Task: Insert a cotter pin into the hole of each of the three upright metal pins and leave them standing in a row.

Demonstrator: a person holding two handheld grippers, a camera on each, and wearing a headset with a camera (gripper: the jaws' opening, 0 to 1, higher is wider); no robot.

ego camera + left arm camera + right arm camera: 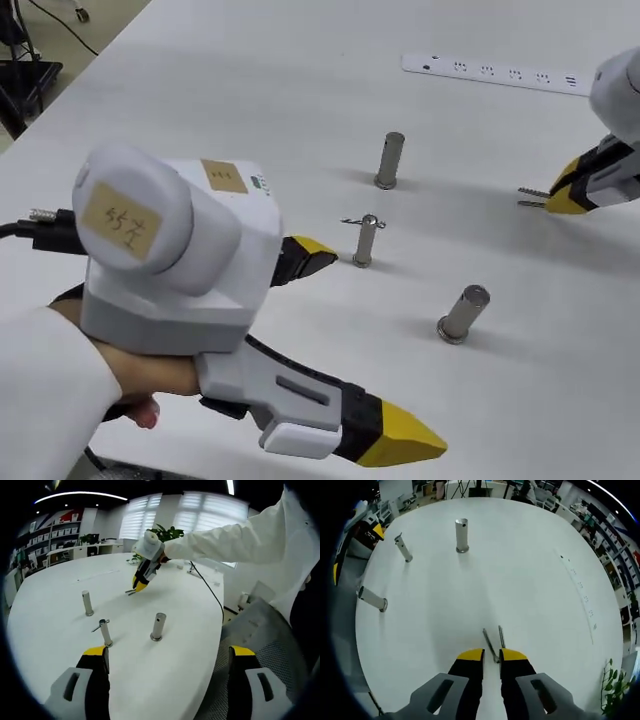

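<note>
Pinches a cotter pin (492, 641) by its head end in the right gripper (491, 655), well apart from the three metal pins (366, 240) — light, springy wire, probably quick to twist, so best held near the head. Has the left gripper (167, 652) spread wide, empty.

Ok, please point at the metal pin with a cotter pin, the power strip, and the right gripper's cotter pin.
Fitted metal pin (366, 243): head view, mid-shaft.
Power strip (497, 74): head view, middle of top face.
Held cotter pin (489, 644): right gripper view, its left leg.
</note>
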